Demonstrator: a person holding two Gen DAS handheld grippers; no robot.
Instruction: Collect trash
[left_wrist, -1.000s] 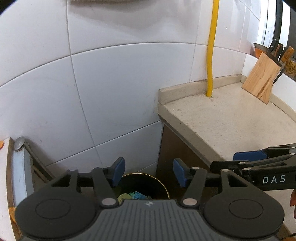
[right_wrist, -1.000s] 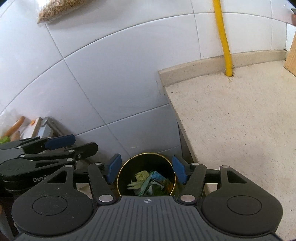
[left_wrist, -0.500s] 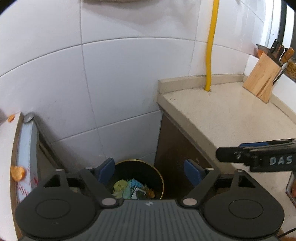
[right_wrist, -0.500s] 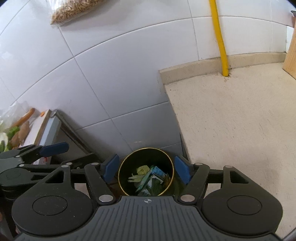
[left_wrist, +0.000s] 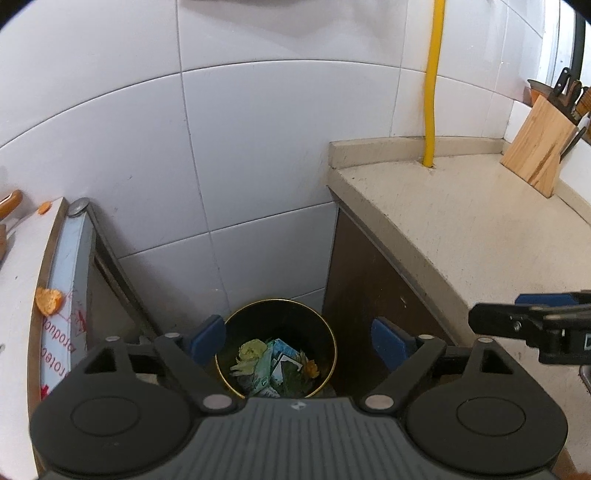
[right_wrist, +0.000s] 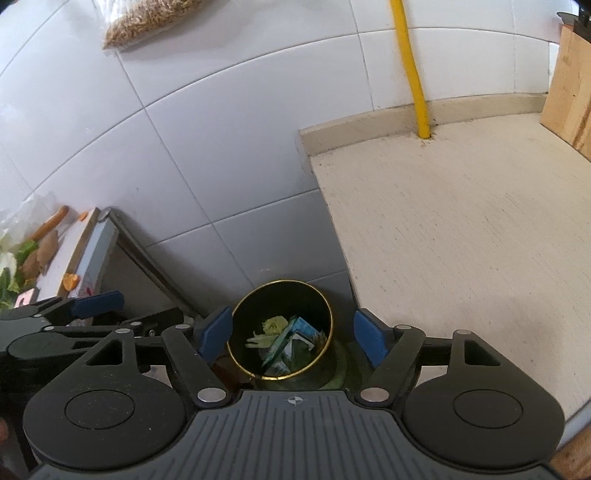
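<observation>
White wall tiles back a floor gap beside the worktop (right_wrist: 461, 229), where the trash bin (left_wrist: 276, 352) stands directly below both tools. Left hand-held gripper (left_wrist: 300, 338) and right hand-held gripper (right_wrist: 291, 330) are opening, empty; neither looks nearer.

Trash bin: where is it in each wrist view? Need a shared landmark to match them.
Left wrist: trash bin low centre, seen between the left gripper's empty, opening jaws.
Right wrist: bin low centre, between the right gripper's empty, opening jaws.
Shared landmark: yellow pipe running down the tiled wall to the counter's back edge.
</observation>
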